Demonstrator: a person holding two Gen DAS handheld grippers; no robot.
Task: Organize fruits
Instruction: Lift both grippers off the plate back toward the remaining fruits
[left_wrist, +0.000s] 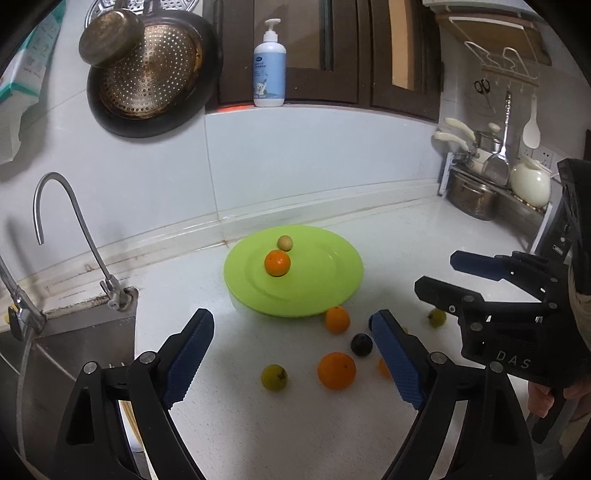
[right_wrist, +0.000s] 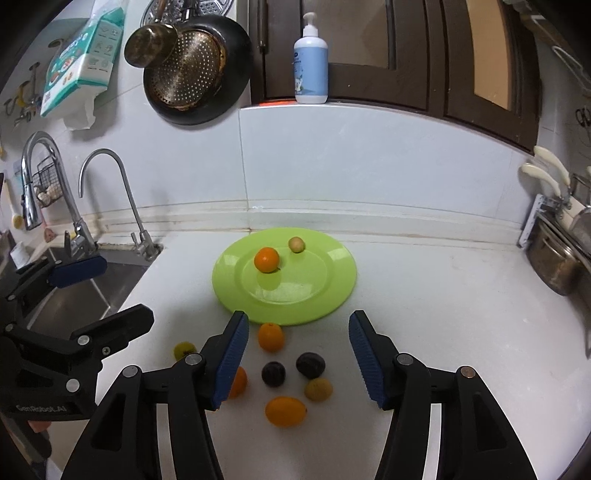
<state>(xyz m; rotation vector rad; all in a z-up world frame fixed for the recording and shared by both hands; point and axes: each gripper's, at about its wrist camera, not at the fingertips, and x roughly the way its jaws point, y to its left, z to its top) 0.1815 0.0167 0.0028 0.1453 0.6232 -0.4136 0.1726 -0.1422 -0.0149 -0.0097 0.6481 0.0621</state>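
Orange fruits (right_wrist: 270, 336) lie loose on the counter beneath both empty, spread tongs (right_wrist: 295, 354).

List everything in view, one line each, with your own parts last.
plate: one, lime green, mid-counter
orange fruit on plate: one, orange, near the plate's centre
small fruit on plate: one, yellow-green, behind the orange one
oranges on counter: three, orange, in front of the plate, one partly hidden by a finger
dark fruits: two, near-black, among the oranges
yellow-green fruits: two, on the counter
pump bottle: one, white and blue, on the window ledge
pan: one, black, hung on the wall
taps: two, silver, by the sink
left claw: one, black with blue pads, open, empty
right claw: one, same colours, open, empty
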